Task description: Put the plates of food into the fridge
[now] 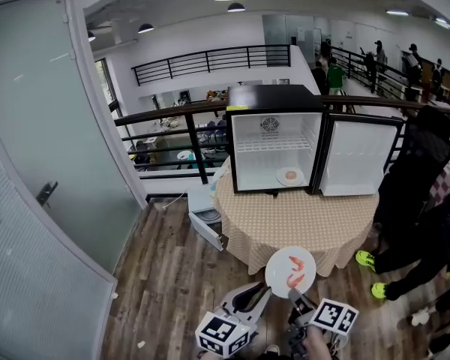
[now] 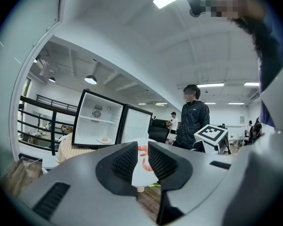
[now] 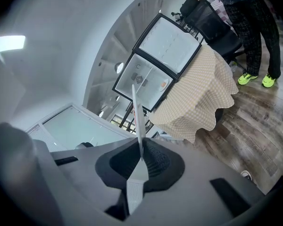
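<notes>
R hand-held gripper [image 1: 295, 296] grips plate [image 1: 278, 268] w/ shrimp [image 1: 295, 275].

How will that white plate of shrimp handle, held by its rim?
Probably stiff: the white round plate juts out flat from the right hand-held gripper pinching just its rim. Its loose orange shrimp may slide if it tilts.

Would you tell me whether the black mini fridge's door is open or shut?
Open: the black mini fridge shows its white interior, door swung aside.
</notes>
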`<state>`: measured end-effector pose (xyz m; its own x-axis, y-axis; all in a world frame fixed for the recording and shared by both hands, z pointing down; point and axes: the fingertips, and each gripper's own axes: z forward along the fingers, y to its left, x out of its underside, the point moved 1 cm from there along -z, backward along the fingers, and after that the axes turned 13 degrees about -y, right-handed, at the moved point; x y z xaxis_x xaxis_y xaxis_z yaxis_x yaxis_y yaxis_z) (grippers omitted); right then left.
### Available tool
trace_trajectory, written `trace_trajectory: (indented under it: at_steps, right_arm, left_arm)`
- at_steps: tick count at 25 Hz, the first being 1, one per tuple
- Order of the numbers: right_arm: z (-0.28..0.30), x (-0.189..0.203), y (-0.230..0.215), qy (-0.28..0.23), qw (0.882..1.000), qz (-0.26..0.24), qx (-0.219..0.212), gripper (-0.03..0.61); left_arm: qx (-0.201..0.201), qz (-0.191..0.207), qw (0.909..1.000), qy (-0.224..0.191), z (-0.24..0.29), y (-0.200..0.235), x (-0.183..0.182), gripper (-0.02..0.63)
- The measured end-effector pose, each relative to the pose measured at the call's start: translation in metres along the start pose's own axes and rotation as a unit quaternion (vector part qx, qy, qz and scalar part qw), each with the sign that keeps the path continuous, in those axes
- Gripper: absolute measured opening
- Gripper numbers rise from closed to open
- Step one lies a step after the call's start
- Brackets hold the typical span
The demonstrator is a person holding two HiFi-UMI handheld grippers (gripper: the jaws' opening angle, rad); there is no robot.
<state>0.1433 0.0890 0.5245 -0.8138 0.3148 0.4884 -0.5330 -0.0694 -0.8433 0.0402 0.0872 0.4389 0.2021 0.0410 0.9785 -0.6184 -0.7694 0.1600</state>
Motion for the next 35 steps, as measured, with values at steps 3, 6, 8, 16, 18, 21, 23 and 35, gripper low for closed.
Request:
trace_trajectory:
  at_steps: [3, 6, 8, 16, 18, 21, 23, 35]
  right_arm:
    - [0.003, -0.012, -0.008, 0.007, 1.000, -0.002, -0.002, 0.026]
    - [0.006, -0.021, -0.017, 0.016, 1.000, -0.004, -0.003, 0.026]
    - [0.008, -0.024, -0.021, 0.023, 1.000, -0.003, -0.004, 0.026]
    - [0.031, -0.029, -0.026, 0.041, 0.999, 0.017, -0.019, 0.026]
    - [0.040, -0.031, -0.028, 0.045, 0.999, 0.016, -0.019, 0.026]
    - [0.054, -0.036, -0.032, 0.048, 0.999, 0.016, -0.014, 0.026]
    - [0.067, -0.040, -0.034, 0.046, 0.999, 0.018, -0.009, 0.026]
    - [0.188, -0.075, -0.021, 0.009, 1.000, 0.017, 0.018, 0.026]
  left_arm:
    - [-0.004, 0.002, 1.0000, -0.001, 0.014, -0.005, 0.004, 0.069]
    - [-0.010, 0.005, 0.9999, 0.000, 0.026, -0.009, 0.008, 0.069]
    - [-0.014, 0.004, 0.9999, 0.004, 0.030, -0.011, 0.013, 0.069]
    - [-0.028, 0.011, 0.9994, 0.015, 0.044, -0.002, 0.019, 0.069]
    - [-0.033, 0.012, 0.9993, 0.015, 0.049, 0.005, 0.019, 0.069]
    - [-0.036, 0.009, 0.9991, 0.019, 0.060, 0.020, 0.024, 0.069]
    - [-0.033, 0.006, 0.9992, 0.021, 0.069, 0.031, 0.026, 0.069]
    - [0.003, 0.014, 0.9994, 0.031, 0.134, 0.145, 0.013, 0.069]
